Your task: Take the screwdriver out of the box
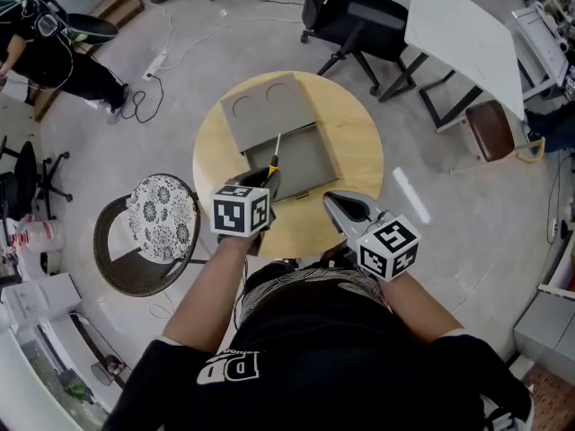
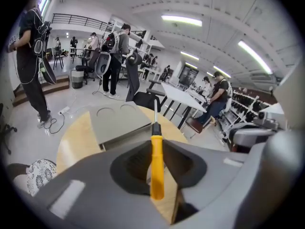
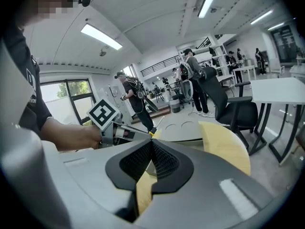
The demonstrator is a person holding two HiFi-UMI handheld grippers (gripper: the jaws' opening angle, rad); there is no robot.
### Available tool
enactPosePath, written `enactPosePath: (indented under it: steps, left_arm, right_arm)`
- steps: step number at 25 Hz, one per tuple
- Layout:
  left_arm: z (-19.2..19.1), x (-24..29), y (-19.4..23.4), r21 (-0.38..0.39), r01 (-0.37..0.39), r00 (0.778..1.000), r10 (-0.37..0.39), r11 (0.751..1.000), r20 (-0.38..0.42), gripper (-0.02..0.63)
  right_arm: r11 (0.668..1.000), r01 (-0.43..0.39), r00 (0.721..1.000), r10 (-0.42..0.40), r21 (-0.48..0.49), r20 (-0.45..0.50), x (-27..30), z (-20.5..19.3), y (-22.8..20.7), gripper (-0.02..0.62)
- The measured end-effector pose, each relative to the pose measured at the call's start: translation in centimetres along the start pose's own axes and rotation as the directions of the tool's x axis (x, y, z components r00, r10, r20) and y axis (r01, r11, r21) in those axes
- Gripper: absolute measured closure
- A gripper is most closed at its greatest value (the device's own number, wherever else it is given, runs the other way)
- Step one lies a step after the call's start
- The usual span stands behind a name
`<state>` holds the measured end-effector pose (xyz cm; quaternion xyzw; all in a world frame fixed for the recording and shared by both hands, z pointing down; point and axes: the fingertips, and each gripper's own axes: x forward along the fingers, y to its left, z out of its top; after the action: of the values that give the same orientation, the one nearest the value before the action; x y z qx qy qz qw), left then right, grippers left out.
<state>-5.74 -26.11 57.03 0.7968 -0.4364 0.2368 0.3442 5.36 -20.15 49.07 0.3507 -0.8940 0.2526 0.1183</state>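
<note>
A screwdriver (image 2: 157, 161) with a yellow handle and a thin metal shaft is clamped between the pads of my left gripper (image 2: 156, 168). It points away from me, raised above the open grey box (image 1: 302, 160). From the head view the screwdriver (image 1: 274, 158) sticks out of my left gripper (image 1: 262, 180) over the box's near left corner. My right gripper (image 1: 340, 205) hovers at the table's near right edge, shut with nothing between its pads (image 3: 159, 159). The right gripper view shows my left gripper (image 3: 143, 133) and the screwdriver tip (image 3: 158, 124) off to the left.
The box lid (image 1: 267, 108) lies open flat toward the far side of the round wooden table (image 1: 352, 124). A patterned stool (image 1: 162, 215) stands to the left, a black office chair (image 1: 355, 21) and a white desk (image 1: 463, 30) beyond. People stand in the room.
</note>
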Motion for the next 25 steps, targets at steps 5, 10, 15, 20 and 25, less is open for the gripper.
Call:
enactPosePath:
  steps: [5, 10, 15, 20, 25]
  left_arm:
    - [0.7, -4.5, -0.5, 0.014, 0.034, 0.994, -0.036, 0.999, 0.107, 0.469]
    - [0.1, -8.6, -0.2, 0.002, 0.053, 0.980, -0.053, 0.999, 0.190, 0.469]
    - [0.4, -11.7, 0.0, 0.002, 0.078, 0.965, -0.076, 0.997, 0.249, 0.469]
    - [0.9, -13.5, 0.5, -0.005, 0.084, 0.953, -0.079, 0.996, 0.294, 0.469]
    - [1.2, -15.2, 0.5, 0.007, 0.098, 0.940, -0.095, 0.995, 0.328, 0.469]
  right_arm:
    - [0.999, 0.015, 0.998, -0.013, -0.033, 0.059, 0.0, 1.8, 1.2, 0.595]
    - [0.997, -0.012, 0.998, 0.017, -0.078, 0.064, 0.6, 2.1, 3.7, 0.595]
    - [0.993, -0.035, 0.998, 0.041, -0.113, 0.055, 1.1, 2.7, 5.7, 0.595]
    - [0.992, -0.026, 0.997, 0.035, -0.126, 0.071, 1.0, 3.7, 6.5, 0.595]
    - [0.991, -0.017, 0.997, 0.027, -0.134, 0.076, 1.5, 3.8, 7.1, 0.595]
